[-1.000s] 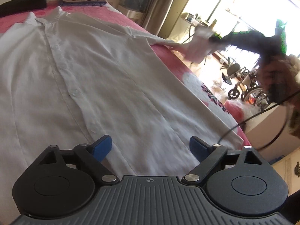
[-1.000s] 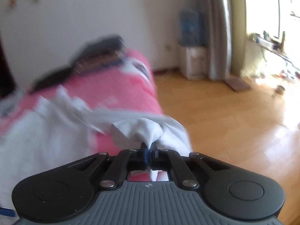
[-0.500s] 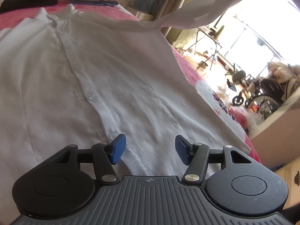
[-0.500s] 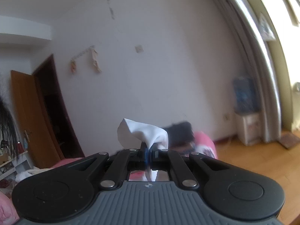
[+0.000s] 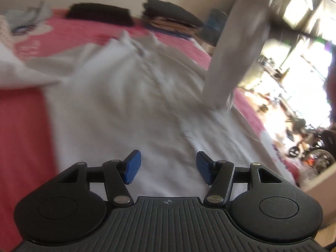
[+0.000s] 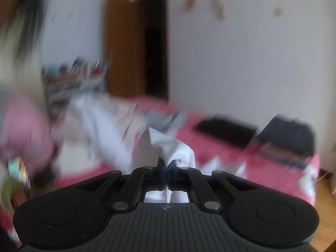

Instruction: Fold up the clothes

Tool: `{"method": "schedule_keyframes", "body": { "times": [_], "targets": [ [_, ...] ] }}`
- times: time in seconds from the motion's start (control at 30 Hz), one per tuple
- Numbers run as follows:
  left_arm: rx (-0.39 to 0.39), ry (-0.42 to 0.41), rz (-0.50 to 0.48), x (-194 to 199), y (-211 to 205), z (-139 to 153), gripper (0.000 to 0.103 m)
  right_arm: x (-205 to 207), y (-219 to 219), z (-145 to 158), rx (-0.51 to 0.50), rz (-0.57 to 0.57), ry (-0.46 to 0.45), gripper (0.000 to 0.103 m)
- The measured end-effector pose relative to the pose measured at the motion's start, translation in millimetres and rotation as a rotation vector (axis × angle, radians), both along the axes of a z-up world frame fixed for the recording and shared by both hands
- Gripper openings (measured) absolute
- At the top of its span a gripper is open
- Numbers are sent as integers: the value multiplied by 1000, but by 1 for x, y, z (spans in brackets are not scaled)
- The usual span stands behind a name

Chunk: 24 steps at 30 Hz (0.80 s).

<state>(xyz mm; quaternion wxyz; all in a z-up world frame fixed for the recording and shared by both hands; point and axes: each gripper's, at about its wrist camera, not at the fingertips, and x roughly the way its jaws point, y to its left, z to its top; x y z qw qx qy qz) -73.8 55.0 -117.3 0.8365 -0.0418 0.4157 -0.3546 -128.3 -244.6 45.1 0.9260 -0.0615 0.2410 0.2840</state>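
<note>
A white button shirt (image 5: 126,105) lies spread on the pink bed cover (image 5: 21,136). My left gripper (image 5: 168,166) hovers over the shirt's lower part, its blue pads apart with nothing pinched between them. One sleeve (image 5: 237,48) is lifted high above the shirt's right side. In the right wrist view my right gripper (image 6: 167,166) is shut on a bunch of that white sleeve cloth (image 6: 172,147), held above the bed. Both views are blurred by motion.
A stack of folded dark clothes (image 5: 172,14) and a flat black garment (image 5: 100,13) sit at the bed's far end. Striped and pale clothes (image 6: 105,121) lie heaped by a brown door (image 6: 126,42). A bright window and a wheeled chair (image 5: 310,147) are at the right.
My right gripper has swung up and round across the bed with the sleeve in it. The sleeve now hangs steeply over the shirt. My left gripper's jaws have narrowed and it has shifted sideways.
</note>
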Motion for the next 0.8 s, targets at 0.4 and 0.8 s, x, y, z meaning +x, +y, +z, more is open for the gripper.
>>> {"method": "schedule_keyframes", "body": {
  "times": [0.4,0.8],
  "targets": [
    [105,-179,-139,-17,-8,15,66,-24,-4,-99,256,-177,321,39],
    [319,-402,-462,-62,-79,-15,70,-54,-104,-146,654,-600,490,40]
  ]
}}
